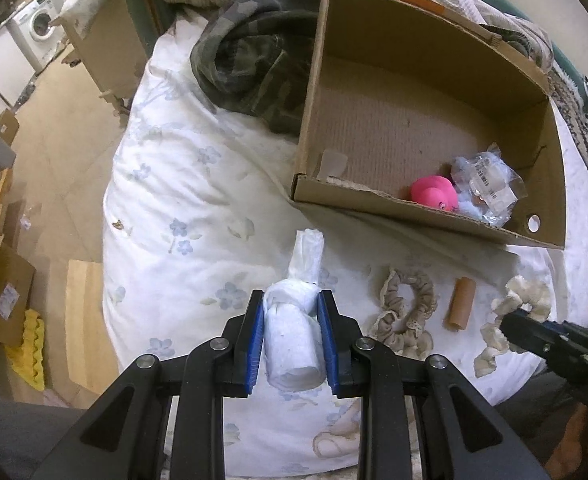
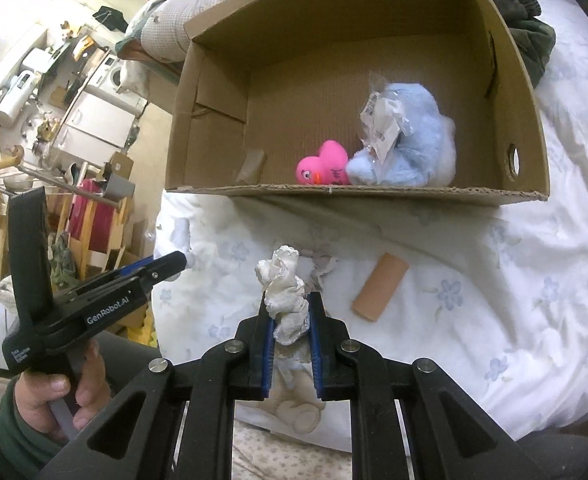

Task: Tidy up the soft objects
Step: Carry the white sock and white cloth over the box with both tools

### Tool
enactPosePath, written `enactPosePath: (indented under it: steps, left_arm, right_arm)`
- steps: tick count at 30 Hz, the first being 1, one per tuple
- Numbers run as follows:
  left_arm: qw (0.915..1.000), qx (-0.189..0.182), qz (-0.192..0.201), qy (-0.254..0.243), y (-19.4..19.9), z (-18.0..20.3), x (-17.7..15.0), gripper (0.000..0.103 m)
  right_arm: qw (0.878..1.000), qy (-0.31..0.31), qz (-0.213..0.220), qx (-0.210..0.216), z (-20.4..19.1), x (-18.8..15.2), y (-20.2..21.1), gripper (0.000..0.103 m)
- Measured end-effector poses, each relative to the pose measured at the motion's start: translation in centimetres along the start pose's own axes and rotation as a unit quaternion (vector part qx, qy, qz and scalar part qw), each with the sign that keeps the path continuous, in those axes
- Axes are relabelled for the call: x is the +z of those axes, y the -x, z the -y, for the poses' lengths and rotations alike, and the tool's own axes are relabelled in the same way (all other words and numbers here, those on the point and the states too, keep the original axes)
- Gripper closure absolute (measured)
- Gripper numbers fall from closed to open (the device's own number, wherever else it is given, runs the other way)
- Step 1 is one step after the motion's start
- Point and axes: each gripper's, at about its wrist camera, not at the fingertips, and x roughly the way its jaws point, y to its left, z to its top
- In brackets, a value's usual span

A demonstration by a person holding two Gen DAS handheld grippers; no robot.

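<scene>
Floral bedsheet; beige scrunchie only in left wrist view.

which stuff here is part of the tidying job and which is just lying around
Part of the job:
- white tissue roll, clamped in left gripper
- cream scrunchie, clamped in right gripper
- beige scrunchie
- cardboard box holding pink duck and blue plush

Probably just lying about:
- cardboard tube
- camouflage garment

A lived-in home bedroom

A floral duvet covers the bed; a washing machine stands beyond cluttered shelves.
</scene>
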Motion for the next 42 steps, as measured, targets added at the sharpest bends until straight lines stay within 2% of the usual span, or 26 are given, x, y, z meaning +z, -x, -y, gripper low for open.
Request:
enactPosePath:
  steps: [5, 9, 11, 17, 29, 34, 38, 42]
  left_arm:
    - [0.9998, -0.003, 0.019, -0.007, 1.6, 0.2, -0.3, 0.080]
    - [0.9994, -0.010, 0.032, -0.004, 3.1, 0.0, -0.1, 0.080]
    - [0.9990, -0.032, 0.030, 0.003, 3.7, -0.1, 0.3, 0.080]
    - [0.9975, -0.032, 0.063, -0.003, 5.9, 0.6, 2.5, 0.080]
    - [0.9934, -0.010, 0.109, -0.032, 7.9, 2.6, 7.6, 0.080]
    - [0.9911, 0.000, 0.122, -0.052, 6.3, 3.5, 8.5, 0.080]
    - [0.9898, 0.005, 0.128, -0.062, 4.2, 3.6, 8.4, 0.080]
    - [0.9906, 0.017, 0.118, -0.067, 2.1, 3.9, 8.3, 0.080]
  right_arm:
    - [1.000, 0.002, 0.016, 0.014, -0.2, 0.0, 1.3, 0.086]
    - [0.998, 0.005, 0.045, 0.045, -0.5, 0.2, 3.0, 0.086]
    - [0.996, 0.011, 0.068, 0.059, -0.8, 0.5, 4.2, 0.086]
    - [0.991, 0.011, 0.111, 0.077, -1.0, 1.7, 7.0, 0.086]
    - [0.985, 0.020, 0.161, 0.055, -1.2, 6.4, 10.0, 0.086]
    - [0.983, 0.018, 0.178, 0.043, -0.1, 7.0, 9.1, 0.086]
    - [0.987, -0.018, 0.156, 0.037, 1.4, 7.0, 7.0, 0.086]
    - [0.988, 0.004, 0.153, 0.013, 0.7, 7.3, 6.1, 0.086]
